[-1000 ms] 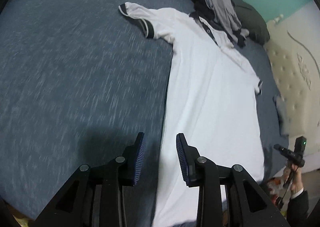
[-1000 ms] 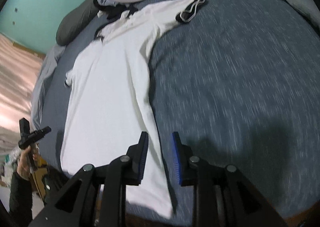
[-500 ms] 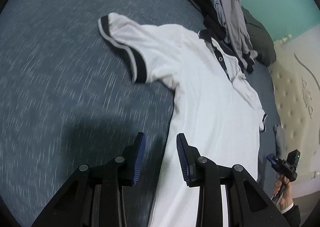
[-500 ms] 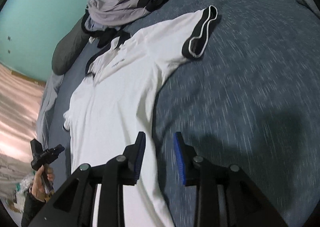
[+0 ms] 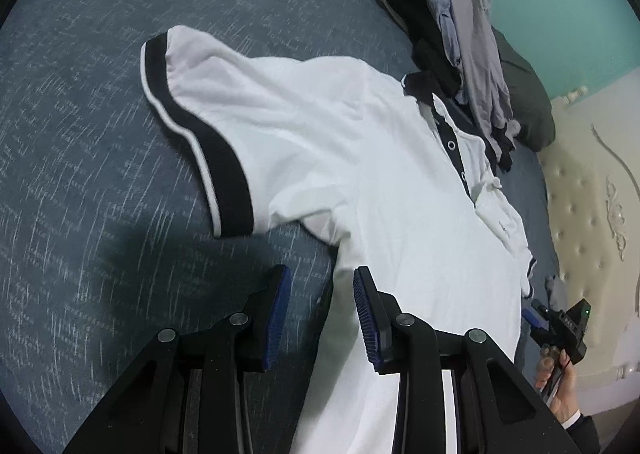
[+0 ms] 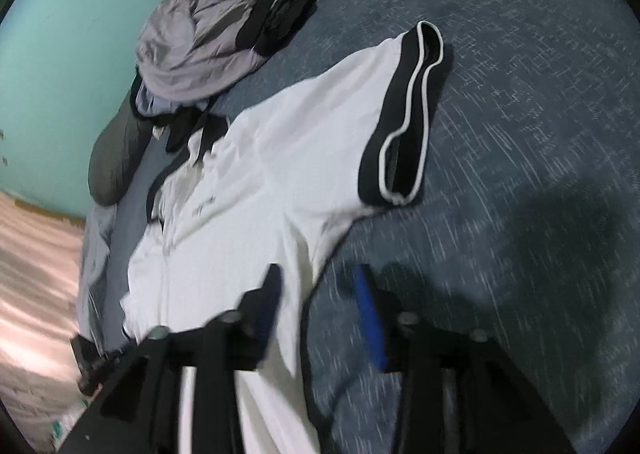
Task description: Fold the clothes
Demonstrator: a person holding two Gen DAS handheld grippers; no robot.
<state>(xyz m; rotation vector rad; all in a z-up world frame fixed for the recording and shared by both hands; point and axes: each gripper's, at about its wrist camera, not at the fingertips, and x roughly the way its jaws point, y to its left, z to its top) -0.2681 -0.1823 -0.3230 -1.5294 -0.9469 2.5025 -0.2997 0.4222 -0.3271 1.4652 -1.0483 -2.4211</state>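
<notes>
Nearest, left gripper (image 5: 320,314) hangs with jaws apart and empty over the side edge of the white short-sleeved polo shirt with black-banded cuffs (image 5: 380,181), which lies flat on the blue-grey flecked bedspread (image 5: 80,133). Likewise right gripper (image 6: 316,310), jaws opening with nothing between them, straddles the shirt's opposite edge below the armpit. Farther off, a heap of grey and black clothes (image 6: 192,49) sits beside the collar against a dark pillow (image 5: 524,101).
</notes>
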